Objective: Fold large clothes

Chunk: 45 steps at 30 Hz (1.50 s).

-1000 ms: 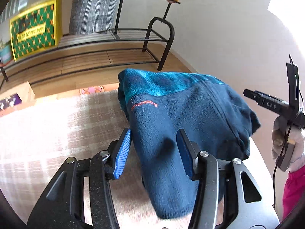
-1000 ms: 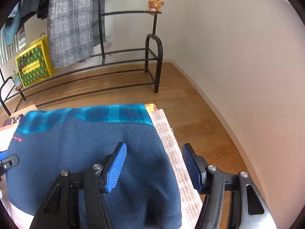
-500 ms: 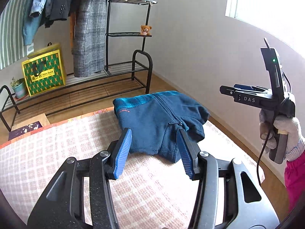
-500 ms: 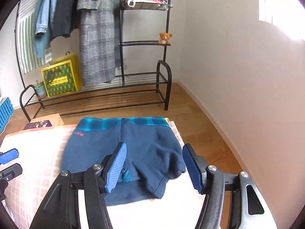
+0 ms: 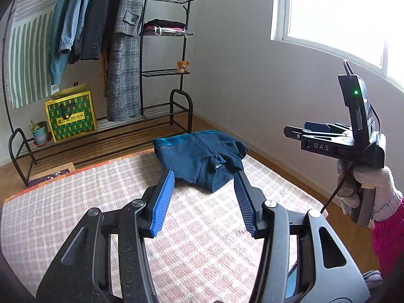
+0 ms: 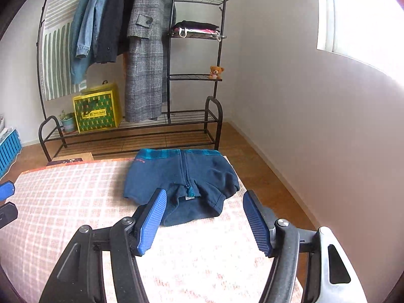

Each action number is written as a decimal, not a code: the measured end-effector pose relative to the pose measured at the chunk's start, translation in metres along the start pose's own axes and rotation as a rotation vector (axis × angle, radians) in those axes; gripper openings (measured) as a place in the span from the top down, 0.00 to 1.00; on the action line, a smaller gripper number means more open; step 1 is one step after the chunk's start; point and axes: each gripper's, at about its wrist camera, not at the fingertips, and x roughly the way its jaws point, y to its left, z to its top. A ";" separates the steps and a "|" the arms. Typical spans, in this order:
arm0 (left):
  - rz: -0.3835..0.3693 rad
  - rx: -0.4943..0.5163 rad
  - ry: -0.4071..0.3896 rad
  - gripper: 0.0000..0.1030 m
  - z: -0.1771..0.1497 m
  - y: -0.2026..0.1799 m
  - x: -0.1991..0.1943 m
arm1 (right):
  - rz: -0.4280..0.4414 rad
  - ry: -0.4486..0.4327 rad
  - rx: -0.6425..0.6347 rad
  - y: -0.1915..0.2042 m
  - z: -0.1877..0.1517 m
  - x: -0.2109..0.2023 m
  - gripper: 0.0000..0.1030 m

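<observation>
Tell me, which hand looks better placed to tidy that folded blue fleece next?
Probably the right. In its own view the right claw points straight at the blue fleece, which lies toward the right side of the checked cloth. The left claw also stands open and empty, but aims at it from the side.

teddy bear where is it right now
The teddy bear sits on a wire shelf of the black rack against the far wall, right of the hanging grey plaid coat and above the folded blue fleece.
</observation>
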 end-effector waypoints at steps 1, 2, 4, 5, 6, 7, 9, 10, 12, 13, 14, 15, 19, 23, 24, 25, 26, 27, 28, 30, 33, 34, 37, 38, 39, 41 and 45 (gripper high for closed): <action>-0.003 0.005 -0.002 0.46 -0.004 -0.001 -0.007 | -0.008 -0.006 -0.001 0.004 -0.005 -0.009 0.34; -0.002 0.012 -0.005 0.45 -0.008 -0.003 -0.013 | -0.015 -0.011 -0.002 0.007 -0.009 -0.016 0.34; 0.000 0.027 -0.008 0.43 -0.017 -0.005 -0.023 | -0.030 -0.027 -0.003 0.015 -0.019 -0.031 0.31; 0.004 0.031 -0.005 0.43 -0.022 -0.006 -0.027 | -0.035 -0.033 0.003 0.018 -0.024 -0.036 0.31; 0.001 0.034 0.000 0.42 -0.026 -0.007 -0.030 | -0.033 -0.034 0.012 0.020 -0.029 -0.041 0.30; -0.006 0.035 0.006 0.42 -0.031 -0.007 -0.032 | -0.019 -0.031 0.023 0.023 -0.033 -0.043 0.29; -0.012 0.034 0.012 0.39 -0.040 -0.008 -0.036 | -0.004 -0.029 0.044 0.027 -0.042 -0.047 0.29; -0.013 0.036 0.013 0.35 -0.044 -0.008 -0.038 | -0.008 -0.029 0.052 0.029 -0.046 -0.049 0.28; -0.006 0.046 0.011 0.32 -0.052 -0.010 -0.041 | -0.005 -0.032 0.058 0.033 -0.053 -0.048 0.27; -0.003 0.052 0.015 0.31 -0.055 -0.010 -0.041 | -0.008 -0.035 0.060 0.035 -0.057 -0.048 0.26; -0.001 0.054 0.019 0.31 -0.058 -0.011 -0.041 | -0.011 -0.037 0.063 0.037 -0.061 -0.048 0.26; 0.001 0.054 0.025 0.29 -0.060 -0.010 -0.039 | -0.013 -0.039 0.063 0.038 -0.064 -0.047 0.25; 0.016 0.042 0.024 0.24 -0.067 -0.006 -0.037 | -0.015 -0.037 0.073 0.042 -0.069 -0.041 0.24; 0.035 0.048 0.015 0.13 -0.068 -0.004 -0.037 | -0.035 -0.054 0.066 0.046 -0.073 -0.039 0.15; 0.039 0.051 0.011 0.11 -0.068 -0.004 -0.037 | -0.038 -0.057 0.063 0.047 -0.074 -0.038 0.14; 0.043 0.053 0.007 0.10 -0.068 -0.004 -0.037 | -0.038 -0.055 0.064 0.047 -0.076 -0.037 0.13; 0.047 0.056 0.006 0.09 -0.067 -0.005 -0.038 | -0.035 -0.052 0.065 0.047 -0.076 -0.036 0.13; 0.054 0.058 0.004 0.06 -0.067 -0.005 -0.038 | -0.033 -0.050 0.069 0.048 -0.077 -0.035 0.13; 0.060 0.060 0.002 0.01 -0.067 -0.006 -0.038 | -0.034 -0.050 0.074 0.047 -0.078 -0.034 0.11; 0.075 0.063 -0.010 0.00 -0.066 -0.006 -0.039 | -0.034 -0.055 0.078 0.047 -0.077 -0.033 0.07; 0.094 0.054 -0.006 0.00 -0.063 -0.004 -0.038 | -0.047 -0.075 0.072 0.050 -0.075 -0.033 0.03; 0.104 0.054 -0.002 0.00 -0.063 -0.004 -0.036 | -0.052 -0.082 0.073 0.051 -0.075 -0.034 0.00; 0.128 0.051 0.017 0.00 -0.063 -0.003 -0.033 | -0.051 -0.093 0.083 0.051 -0.075 -0.034 0.00; 0.127 0.049 0.020 0.00 -0.064 -0.003 -0.032 | -0.048 -0.092 0.084 0.052 -0.076 -0.033 0.00; 0.123 0.045 0.023 0.00 -0.064 -0.003 -0.031 | -0.049 -0.089 0.083 0.052 -0.076 -0.032 0.00; 0.119 0.038 0.026 0.00 -0.066 -0.003 -0.031 | -0.058 -0.085 0.083 0.052 -0.076 -0.030 0.00; 0.129 0.046 0.027 0.00 -0.066 -0.005 -0.031 | -0.057 -0.085 0.101 0.049 -0.078 -0.029 0.00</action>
